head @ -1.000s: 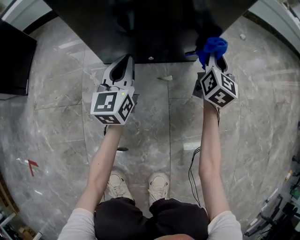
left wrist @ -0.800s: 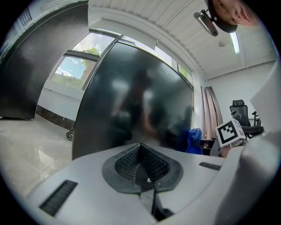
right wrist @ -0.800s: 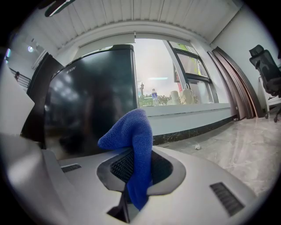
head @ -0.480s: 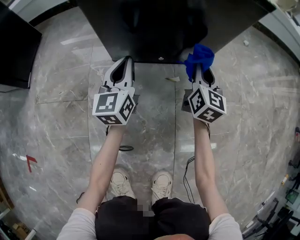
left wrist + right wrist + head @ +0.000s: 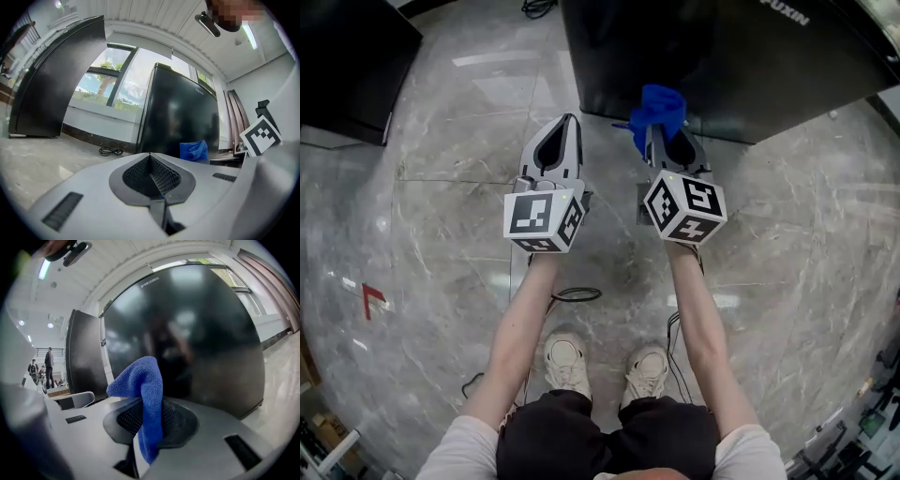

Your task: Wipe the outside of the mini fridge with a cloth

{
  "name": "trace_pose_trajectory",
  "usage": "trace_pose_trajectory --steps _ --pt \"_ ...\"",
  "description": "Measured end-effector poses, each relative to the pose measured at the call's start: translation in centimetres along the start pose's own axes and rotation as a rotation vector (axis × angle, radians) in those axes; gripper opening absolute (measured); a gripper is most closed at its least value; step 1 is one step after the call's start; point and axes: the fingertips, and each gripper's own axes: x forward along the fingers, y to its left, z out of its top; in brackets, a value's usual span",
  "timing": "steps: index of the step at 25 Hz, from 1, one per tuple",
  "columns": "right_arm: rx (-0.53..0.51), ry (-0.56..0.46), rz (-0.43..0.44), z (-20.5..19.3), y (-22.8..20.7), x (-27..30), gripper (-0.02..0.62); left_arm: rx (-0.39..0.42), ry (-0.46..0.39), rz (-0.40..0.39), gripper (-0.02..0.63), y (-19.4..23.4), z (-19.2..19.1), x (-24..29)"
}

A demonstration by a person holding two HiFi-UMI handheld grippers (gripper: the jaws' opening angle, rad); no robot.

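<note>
The black mini fridge (image 5: 722, 56) stands on the marble floor ahead of me and fills the right gripper view (image 5: 187, 329); it also shows in the left gripper view (image 5: 180, 112). My right gripper (image 5: 659, 131) is shut on a blue cloth (image 5: 656, 108), which sticks up between the jaws (image 5: 143, 399) just short of the fridge's front. My left gripper (image 5: 561, 127) is shut on nothing, level with the fridge's left corner. The blue cloth (image 5: 193, 151) appears at its right.
A second black cabinet (image 5: 347, 70) stands at the far left. A black cable (image 5: 572, 294) lies coiled on the floor near my feet, another cable (image 5: 110, 151) by the wall. People (image 5: 40, 366) stand far off behind the left side.
My view and both grippers have shifted left along the fridge front. The right gripper with the cloth moved from the fridge's right part toward its left corner, closer to the left gripper.
</note>
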Motion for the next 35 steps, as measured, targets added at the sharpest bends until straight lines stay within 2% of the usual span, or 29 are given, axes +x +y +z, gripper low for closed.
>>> trace_pose_trajectory --steps 5,9,14,19,29,35 --pt "-0.006 0.020 0.060 -2.6 5.2 3.5 0.081 -0.027 -0.002 0.058 0.005 3.7 -0.4 -0.8" --pt "-0.063 0.033 0.099 -3.9 8.5 5.9 0.081 -0.020 0.002 0.065 0.005 4.9 -0.6 -1.0" --pt "-0.072 0.065 0.102 -5.5 10.1 8.3 0.081 -0.029 0.017 0.093 0.005 6.5 -1.4 -1.4" --pt "-0.075 0.083 0.078 -5.9 8.7 8.5 0.081 -0.023 0.030 0.082 0.005 5.8 -1.9 -0.9" --pt "-0.058 0.073 0.012 -4.9 3.5 5.9 0.081 0.002 0.024 0.011 0.005 1.4 -1.4 0.6" --pt "-0.034 0.057 -0.066 -4.0 -1.7 3.1 0.081 -0.066 0.052 -0.027 0.005 -1.5 -2.9 1.1"
